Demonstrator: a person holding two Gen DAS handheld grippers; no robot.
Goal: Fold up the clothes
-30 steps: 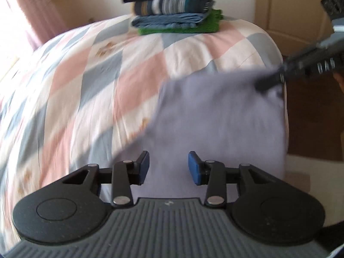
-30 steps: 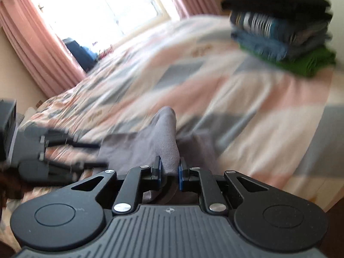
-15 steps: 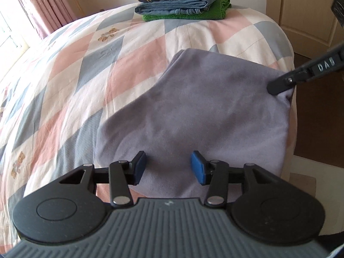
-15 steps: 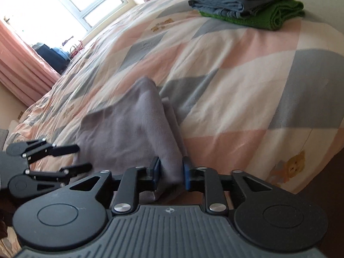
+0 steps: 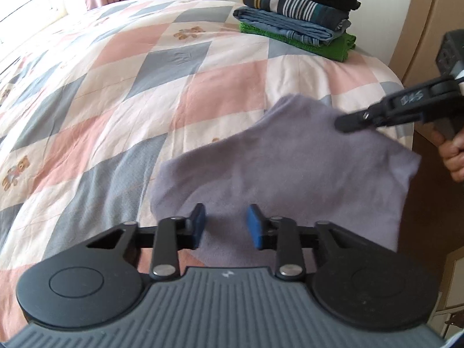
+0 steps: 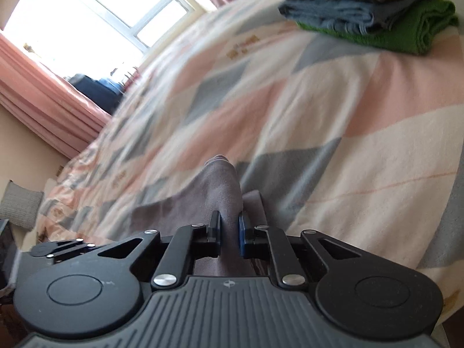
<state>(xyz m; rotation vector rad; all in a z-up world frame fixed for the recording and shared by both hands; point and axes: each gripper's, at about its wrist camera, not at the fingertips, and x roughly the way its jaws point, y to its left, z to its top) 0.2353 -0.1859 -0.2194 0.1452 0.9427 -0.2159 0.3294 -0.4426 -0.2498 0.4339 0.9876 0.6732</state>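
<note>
On the quilted bed (image 5: 121,92), we see four folded garments (image 5: 295,11) stacked, while our right gripper (image 6: 229,232) pinches the half-lifted grey garment (image 5: 284,174) and our left gripper (image 5: 225,226) hangs open above it, folding unfinished.

The left gripper (image 5: 225,226) was held low with its blue-padded jaws spread apart, nothing caught between them. The right gripper (image 6: 229,233) was clamped on a fold of grey cloth (image 6: 223,191). At three o'clock in the left view, a hand (image 5: 453,156) was wrapped around its handle.
</note>
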